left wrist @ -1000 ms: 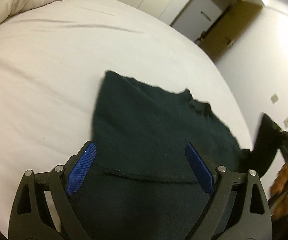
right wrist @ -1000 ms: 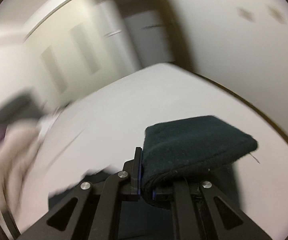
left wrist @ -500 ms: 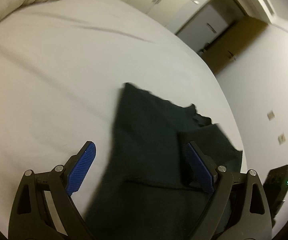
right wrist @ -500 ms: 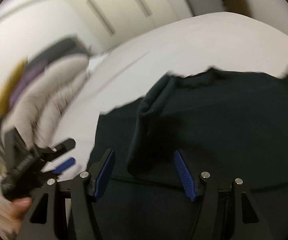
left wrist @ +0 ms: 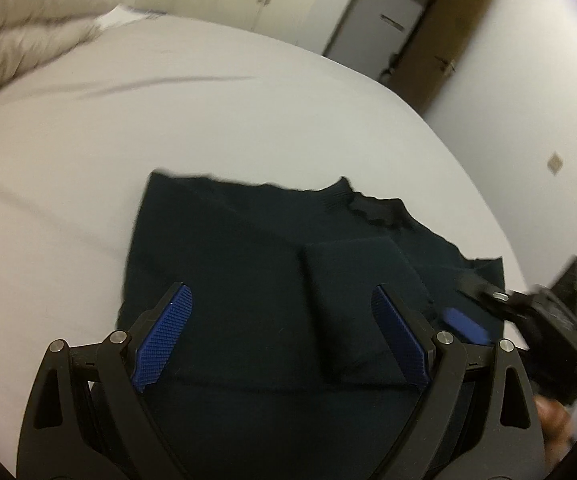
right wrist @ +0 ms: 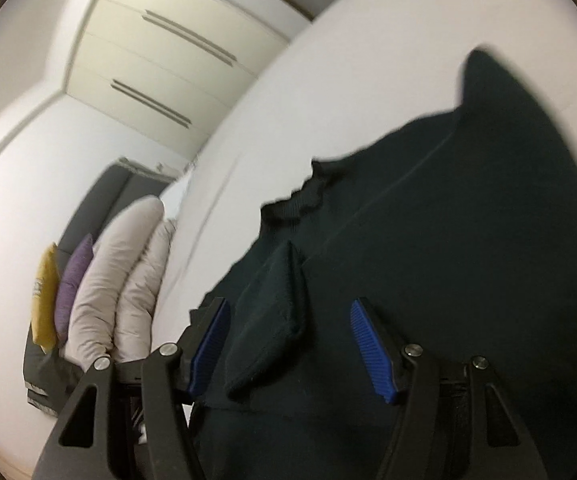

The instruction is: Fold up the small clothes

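A dark green garment lies spread on the white bed, its ribbed collar toward the far side. One sleeve is folded in across the body. My left gripper hovers open over the garment's near part with nothing between its pads. In the right wrist view, the folded sleeve lies loose between the jaws of my open right gripper, and neither pad presses on it. The right gripper also shows at the garment's right edge in the left wrist view.
White pillows with a purple cushion and a yellow cushion sit at the head of the bed. A wardrobe and a door stand beyond it. The bed's right edge runs close to a wall.
The right gripper carried the sleeve over the garment, opened and let it drop onto the body. The left gripper stayed open and shifted a little over the garment.
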Action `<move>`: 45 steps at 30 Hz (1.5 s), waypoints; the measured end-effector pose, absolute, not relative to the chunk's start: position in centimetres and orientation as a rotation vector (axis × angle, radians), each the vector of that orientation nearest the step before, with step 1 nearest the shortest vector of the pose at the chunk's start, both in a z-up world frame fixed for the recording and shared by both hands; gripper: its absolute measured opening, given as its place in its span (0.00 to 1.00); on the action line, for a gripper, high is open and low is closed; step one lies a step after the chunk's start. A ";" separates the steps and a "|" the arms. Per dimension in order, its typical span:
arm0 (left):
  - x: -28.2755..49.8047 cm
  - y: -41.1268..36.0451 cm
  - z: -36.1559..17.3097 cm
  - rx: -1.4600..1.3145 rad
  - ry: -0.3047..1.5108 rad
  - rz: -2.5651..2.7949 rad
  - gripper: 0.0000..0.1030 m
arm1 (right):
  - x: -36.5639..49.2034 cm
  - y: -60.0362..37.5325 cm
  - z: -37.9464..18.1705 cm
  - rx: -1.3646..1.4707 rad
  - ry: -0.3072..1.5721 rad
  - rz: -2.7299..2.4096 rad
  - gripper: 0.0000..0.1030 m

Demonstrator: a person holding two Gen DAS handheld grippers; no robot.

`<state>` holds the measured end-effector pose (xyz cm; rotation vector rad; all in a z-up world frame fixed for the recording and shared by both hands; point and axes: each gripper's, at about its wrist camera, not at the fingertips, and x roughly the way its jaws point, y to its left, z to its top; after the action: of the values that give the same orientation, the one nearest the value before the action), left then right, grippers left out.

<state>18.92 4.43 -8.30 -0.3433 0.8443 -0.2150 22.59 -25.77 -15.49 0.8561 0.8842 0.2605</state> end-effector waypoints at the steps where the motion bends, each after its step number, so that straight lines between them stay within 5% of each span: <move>1: 18.5 5.5 -8.7 -0.373 0.847 -0.203 0.89 | 23.3 -25.2 -15.9 0.847 0.917 0.233 0.64; 2: 18.3 6.2 -8.8 -0.387 0.851 -0.199 0.89 | 23.8 -24.6 -15.9 0.834 0.914 0.220 0.64; 5: 17.4 8.6 -8.9 -0.405 0.844 -0.179 0.89 | 25.2 -22.2 -15.2 0.803 0.924 0.263 0.28; 6: 17.2 9.4 -8.9 -0.420 0.839 -0.170 0.89 | 25.6 -21.1 -14.8 0.784 0.929 0.267 0.26; 10: 15.6 13.9 -7.7 -0.533 0.767 -0.119 0.89 | 27.0 -15.2 -14.3 0.730 0.979 0.399 0.28; 12: 15.0 15.8 -7.0 -0.573 0.734 -0.093 0.89 | 26.6 -12.0 -13.5 0.694 0.999 0.545 0.51; 17: 15.6 15.7 -6.4 -0.529 0.757 -0.104 0.89 | 23.7 -17.1 -11.9 0.810 0.843 0.552 0.58; 27: 21.0 6.8 -7.6 -0.256 0.866 -0.188 0.89 | 9.4 -39.7 -17.2 1.272 0.657 0.154 0.60; 37: 22.0 4.2 -10.6 -0.170 0.966 -0.155 0.89 | 11.9 -35.8 -19.3 1.340 0.797 0.150 0.62; 45: 22.1 4.5 -11.1 -0.186 0.980 -0.150 0.89 | 13.8 -39.3 -19.6 1.424 0.627 0.082 0.60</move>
<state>22.08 4.53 -11.06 -0.1861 0.9803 -0.1501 13.84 -39.32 -19.65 1.4238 0.6270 0.0821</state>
